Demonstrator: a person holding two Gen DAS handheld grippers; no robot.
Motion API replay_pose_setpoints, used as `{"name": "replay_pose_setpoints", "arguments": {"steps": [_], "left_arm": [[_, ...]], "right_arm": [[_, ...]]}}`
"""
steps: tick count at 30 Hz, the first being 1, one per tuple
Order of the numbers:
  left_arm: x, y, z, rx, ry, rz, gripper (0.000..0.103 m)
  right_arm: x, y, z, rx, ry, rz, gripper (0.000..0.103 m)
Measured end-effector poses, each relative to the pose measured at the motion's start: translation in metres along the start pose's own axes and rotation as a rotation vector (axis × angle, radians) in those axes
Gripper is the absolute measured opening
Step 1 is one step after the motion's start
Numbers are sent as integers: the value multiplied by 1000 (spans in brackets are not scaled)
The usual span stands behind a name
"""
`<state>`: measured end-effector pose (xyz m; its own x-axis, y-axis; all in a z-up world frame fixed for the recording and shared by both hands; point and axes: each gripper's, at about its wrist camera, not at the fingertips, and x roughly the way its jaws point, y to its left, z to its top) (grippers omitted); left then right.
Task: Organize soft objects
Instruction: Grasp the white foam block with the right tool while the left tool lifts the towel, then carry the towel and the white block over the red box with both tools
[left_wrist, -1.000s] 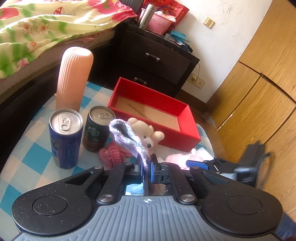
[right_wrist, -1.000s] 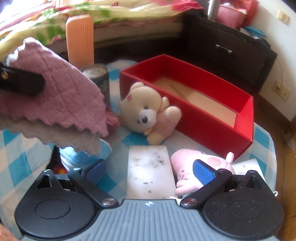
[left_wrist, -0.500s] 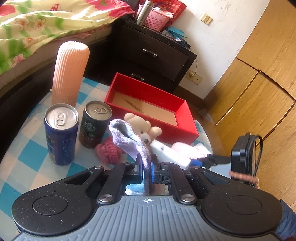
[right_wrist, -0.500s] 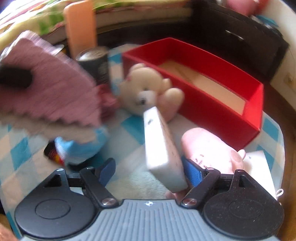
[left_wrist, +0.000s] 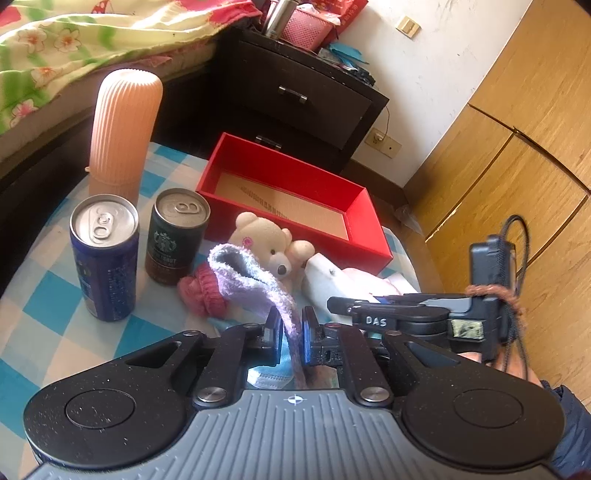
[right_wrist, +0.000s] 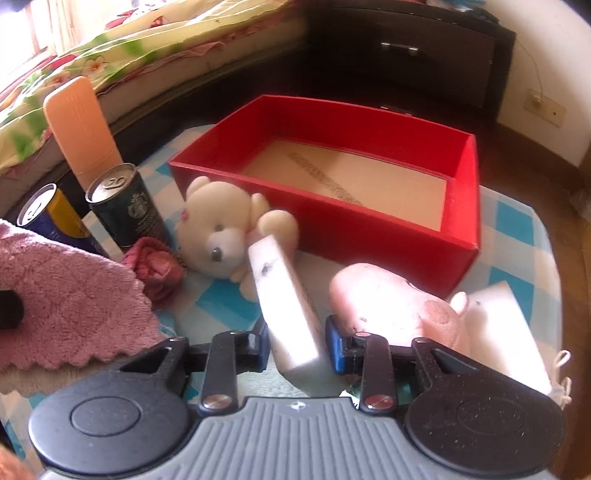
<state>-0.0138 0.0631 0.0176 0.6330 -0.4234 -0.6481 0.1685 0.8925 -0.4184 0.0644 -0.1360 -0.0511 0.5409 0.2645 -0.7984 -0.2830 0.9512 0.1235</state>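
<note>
My left gripper (left_wrist: 289, 334) is shut on a lilac-pink fluffy cloth (left_wrist: 245, 275), held above the checked table; the cloth also shows in the right wrist view (right_wrist: 66, 310). My right gripper (right_wrist: 297, 341) is shut on a white sponge block (right_wrist: 286, 302), tilted up off the table. An open red box (right_wrist: 369, 229) stands behind, with only a paper liner inside; it also shows in the left wrist view (left_wrist: 295, 195). A cream teddy bear (right_wrist: 218, 229), a pink plush pig (right_wrist: 391, 306) and a small pink knitted item (right_wrist: 155, 267) lie in front of the box.
A blue can (left_wrist: 105, 254), a dark coffee can (left_wrist: 175, 236) and a tall peach ribbed bottle (left_wrist: 123, 125) stand at the left. A second white block (right_wrist: 502, 332) lies at the right. A bed (left_wrist: 74, 48), a dark nightstand (left_wrist: 295, 92) and wooden cabinets (left_wrist: 517, 147) surround the table.
My right gripper closed on the white sponge block and lifted it from lying flat to tilted up. My left gripper kept its hold on the cloth and pulled back a little.
</note>
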Motion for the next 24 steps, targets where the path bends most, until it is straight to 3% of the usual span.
{"name": "replay_pose_setpoints", "arguments": {"steps": [9, 17, 21, 23, 24], "left_arm": [[-3, -18, 8, 21, -49, -23, 7], [2, -43, 14, 59, -73, -22, 5], [9, -42, 18, 15, -44, -70, 3], [13, -46, 18, 61, -12, -34, 5], [15, -44, 16, 39, -1, -21, 10]], "right_arm": [[-47, -14, 1, 163, -48, 217, 4], [-83, -30, 0, 221, -131, 269, 4], [-92, -42, -1, 260, -160, 283, 4], [-94, -46, -1, 264, -169, 272, 4], [-95, -48, -1, 267, -170, 268, 4]]}}
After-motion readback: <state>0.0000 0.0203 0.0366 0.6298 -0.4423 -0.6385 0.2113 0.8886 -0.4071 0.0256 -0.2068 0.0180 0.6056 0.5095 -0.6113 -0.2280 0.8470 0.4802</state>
